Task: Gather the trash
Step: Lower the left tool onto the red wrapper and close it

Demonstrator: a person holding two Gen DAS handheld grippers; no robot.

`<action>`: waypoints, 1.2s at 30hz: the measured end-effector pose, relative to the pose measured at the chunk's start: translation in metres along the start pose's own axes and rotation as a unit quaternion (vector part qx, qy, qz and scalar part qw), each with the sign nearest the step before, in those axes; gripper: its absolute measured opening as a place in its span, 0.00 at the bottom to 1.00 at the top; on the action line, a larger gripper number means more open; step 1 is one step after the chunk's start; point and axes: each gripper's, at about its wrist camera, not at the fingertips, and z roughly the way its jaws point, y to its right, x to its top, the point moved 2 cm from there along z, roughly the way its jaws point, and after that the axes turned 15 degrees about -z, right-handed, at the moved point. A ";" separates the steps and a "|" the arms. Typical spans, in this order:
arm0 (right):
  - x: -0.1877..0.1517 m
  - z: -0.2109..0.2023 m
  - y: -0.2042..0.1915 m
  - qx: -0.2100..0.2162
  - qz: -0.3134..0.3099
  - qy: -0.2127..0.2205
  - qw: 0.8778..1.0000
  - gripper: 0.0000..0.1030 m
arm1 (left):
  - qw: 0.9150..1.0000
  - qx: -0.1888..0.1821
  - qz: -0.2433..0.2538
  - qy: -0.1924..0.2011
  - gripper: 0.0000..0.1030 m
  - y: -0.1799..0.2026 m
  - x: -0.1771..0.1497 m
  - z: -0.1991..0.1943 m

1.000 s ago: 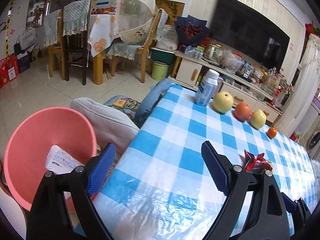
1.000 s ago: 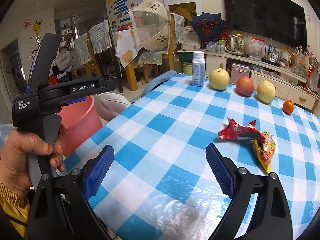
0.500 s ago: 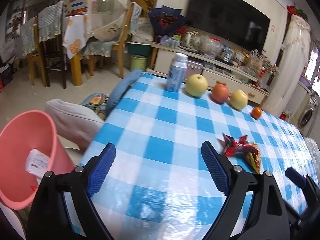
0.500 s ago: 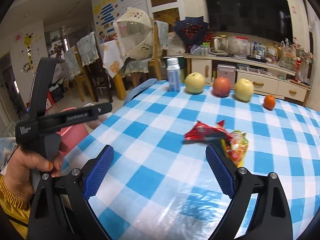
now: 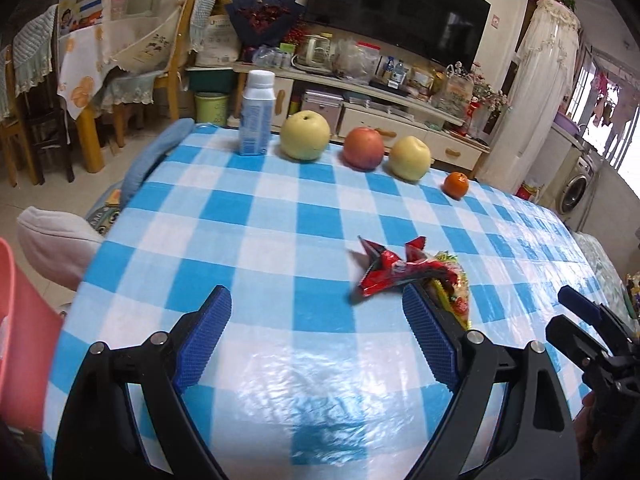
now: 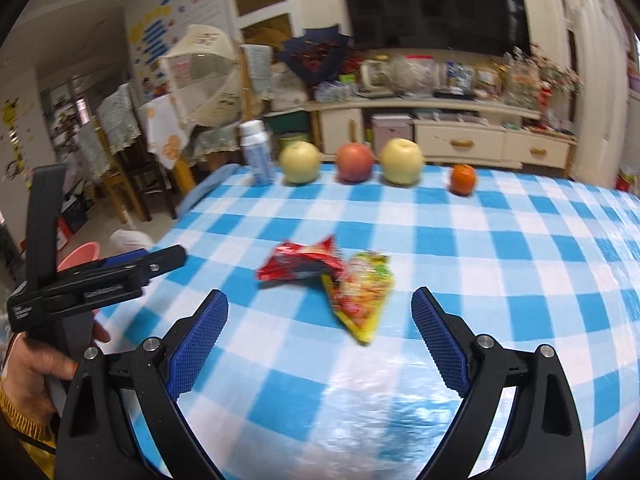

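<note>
Right wrist view: the right gripper [image 6: 319, 334] hangs wide open and empty (so does the left gripper [image 5: 316, 338]) over the table [image 6: 500, 240], facing the red wrapper [image 6: 298, 266] and yellow wrapper [image 6: 358, 298], which touch. Approach step, seemingly; next, descend and pinch one.

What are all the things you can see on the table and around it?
Red wrapper: 1, red, crumpled, mid-table, touching the yellow wrapper.
Yellow wrapper: 1, yellow with red and green print, right of the red one.
Bottle: 1, white and blue, upright, far edge.
Pears: 2, yellow, either side of the apple.
Apple: 1, red, far edge.
Orange: 1, small, right end of the fruit row.
Tablecloth: 1, blue and white checks.
Bin: 1, pink, on the floor left of the table.
Left gripper: open, above the cloth.
Right gripper: open, facing the wrappers.
</note>
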 end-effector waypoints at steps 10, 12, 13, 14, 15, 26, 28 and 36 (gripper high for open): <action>-0.006 0.016 0.048 -0.008 0.062 -0.027 0.998 0.89 | 1.000 -0.019 -0.015 -0.004 0.85 0.038 0.010 0.045; -0.006 0.018 0.052 -0.008 0.064 -0.032 0.997 0.89 | 1.000 -0.006 -0.006 -0.008 0.85 0.047 0.009 0.059; -0.006 0.020 0.052 -0.007 0.064 -0.034 0.997 0.89 | 1.000 0.005 0.003 -0.010 0.85 0.051 0.007 0.067; -0.006 0.021 0.054 -0.007 0.064 -0.036 0.997 0.89 | 1.000 0.016 0.009 -0.011 0.85 0.052 0.005 0.072; -0.006 0.021 0.055 -0.006 0.064 -0.037 0.997 0.89 | 0.999 0.031 0.019 -0.014 0.85 0.055 0.003 0.081; -0.006 0.035 0.061 0.004 0.067 -0.056 0.996 0.89 | 0.992 0.088 0.066 -0.067 0.86 0.055 -0.016 0.125; -0.006 0.037 0.061 0.007 0.068 -0.059 0.996 0.89 | 0.991 0.093 0.077 -0.062 0.85 0.057 -0.018 0.124; -0.012 0.052 0.070 -0.005 0.067 -0.088 0.994 0.89 | 0.993 0.075 0.074 -0.060 0.84 0.059 -0.011 0.112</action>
